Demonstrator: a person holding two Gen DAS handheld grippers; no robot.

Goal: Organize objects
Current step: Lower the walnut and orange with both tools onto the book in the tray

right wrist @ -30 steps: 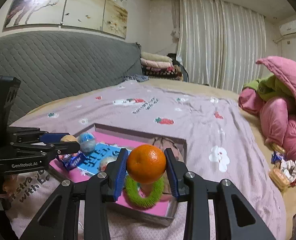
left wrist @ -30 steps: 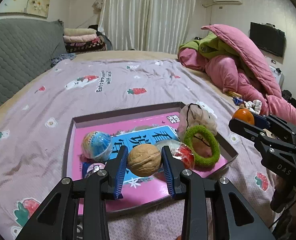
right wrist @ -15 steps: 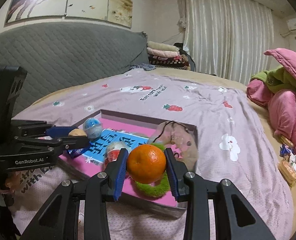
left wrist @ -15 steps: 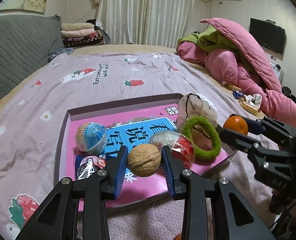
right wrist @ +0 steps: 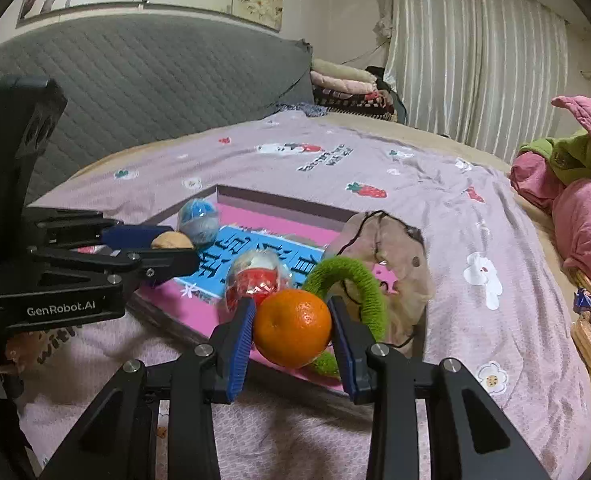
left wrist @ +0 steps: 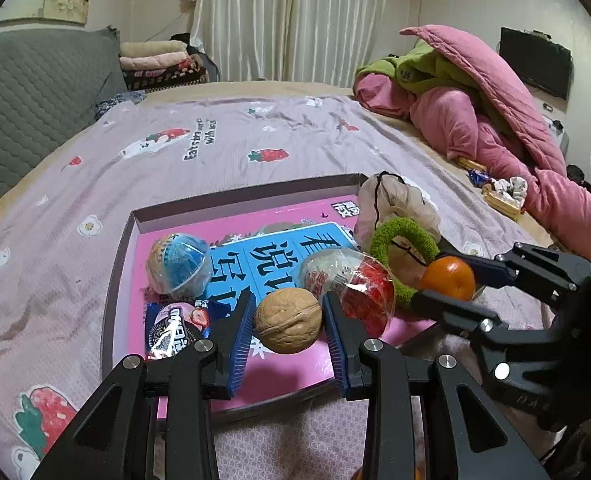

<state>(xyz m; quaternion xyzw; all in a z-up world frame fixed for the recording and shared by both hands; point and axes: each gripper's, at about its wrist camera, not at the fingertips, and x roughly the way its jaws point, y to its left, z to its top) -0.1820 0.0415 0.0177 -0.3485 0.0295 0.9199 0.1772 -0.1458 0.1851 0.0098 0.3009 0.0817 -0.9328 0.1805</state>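
1. Closest in: the left gripper (left wrist: 288, 326) is clamping a walnut (left wrist: 287, 320) between its blue pads, and it's hovering over the near part of the tray (left wrist: 115, 276). The right gripper (right wrist: 291, 330) is squeezing an orange (right wrist: 292, 328) the same way, hanging over the tray's near right edge, right in front of the green ring (right wrist: 349, 280).

2. The bit that matters, I'd guess: both held things are already sitting above the tray, so the drop is pretty much straight down. The walnut is looking at bare pink floor under it, while the orange is crowding the ring and the red capsule (right wrist: 257, 278), so that side is tighter.

3. Stuff lying in the tray, working back: a cookie packet (left wrist: 173, 330) in the near left corner, the red capsule in the middle, a blue capsule (left wrist: 179, 264) further left, the ring leaning toward the right side, and a mesh pouch (left wrist: 395, 204) slumping over the far right corner.

4. Everything is resting on the bedsheet (left wrist: 215, 140). Way off at the back right, a pink quilt (left wrist: 475, 92) is piling up, well apart from the tray.
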